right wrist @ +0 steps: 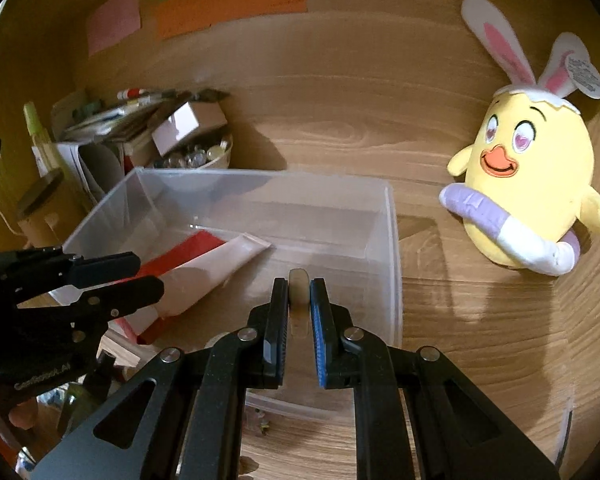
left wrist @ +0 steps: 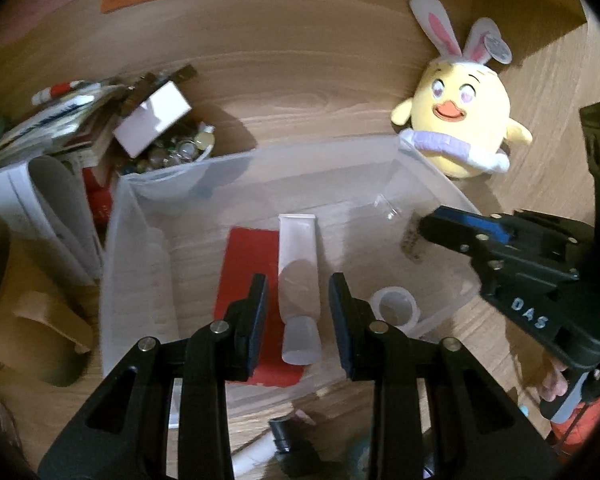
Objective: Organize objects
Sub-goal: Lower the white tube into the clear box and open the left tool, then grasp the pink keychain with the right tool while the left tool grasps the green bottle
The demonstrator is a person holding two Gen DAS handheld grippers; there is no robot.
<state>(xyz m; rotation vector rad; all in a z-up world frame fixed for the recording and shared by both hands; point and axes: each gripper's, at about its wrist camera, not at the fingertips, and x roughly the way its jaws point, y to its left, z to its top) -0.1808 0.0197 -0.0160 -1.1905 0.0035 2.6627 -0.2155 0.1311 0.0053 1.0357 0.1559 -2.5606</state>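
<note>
A clear plastic bin (left wrist: 128,248) (right wrist: 384,240) sits on the wooden desk. Inside lie a white tube (left wrist: 298,276) (right wrist: 220,268), a red card (left wrist: 248,264) (right wrist: 188,250) and a roll of clear tape (left wrist: 396,306). My left gripper (left wrist: 299,324) is open above the tube's cap end, one finger on each side, holding nothing. My right gripper (right wrist: 299,320) is shut on the tape roll (right wrist: 299,288), seen edge on, over the bin's near right part. In the left wrist view the right gripper (left wrist: 440,228) reaches in from the right.
A yellow chick plush with bunny ears (left wrist: 460,120) (right wrist: 528,184) lies right of the bin. Behind the bin on the left are a bowl of small trinkets (left wrist: 172,152) (right wrist: 204,156), a white box, stacked papers and a cardboard roll (left wrist: 40,340). Coloured paper notes (right wrist: 228,0) hang on the back wall.
</note>
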